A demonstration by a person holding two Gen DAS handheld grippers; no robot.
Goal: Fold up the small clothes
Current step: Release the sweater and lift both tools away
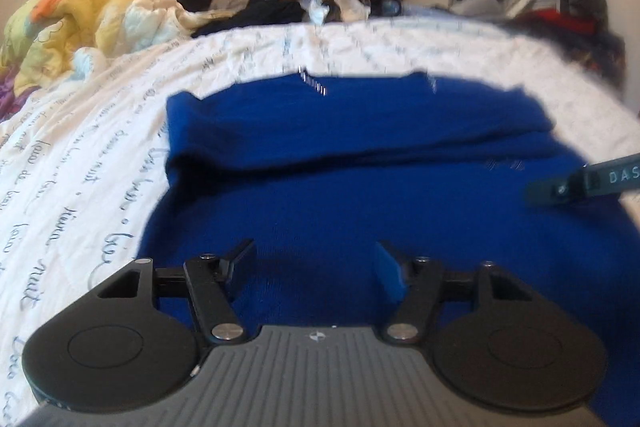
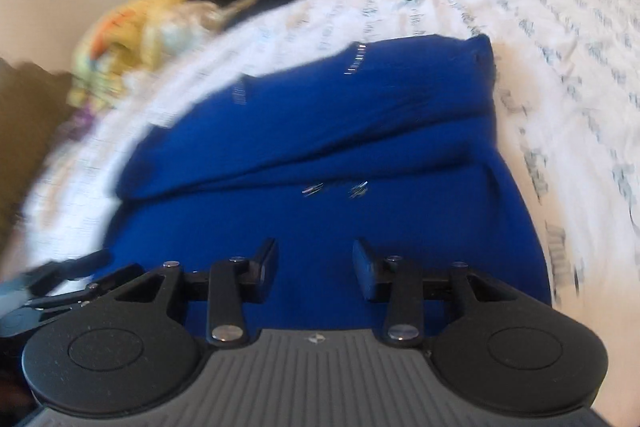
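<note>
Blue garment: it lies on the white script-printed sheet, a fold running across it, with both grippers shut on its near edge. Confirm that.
Not quite. The blue garment does lie on the white sheet with a fold across it, but neither gripper is shut. The left wrist view shows the left gripper open above the cloth; the right wrist view shows the right gripper open too.

both views are bright, with soft even daylight and no hard glare. the blue garment (image 1: 340, 155) looks very saturated, and its folds make only soft dark shadows. the fisheye lens bends the bed sheet (image 1: 80, 147) into a curve, and the corners go dark. the left wrist view is a little soft. the right wrist view has strong motion blur, mostly on its left side, where the printed script smears. far clutter is out of focus.
</note>
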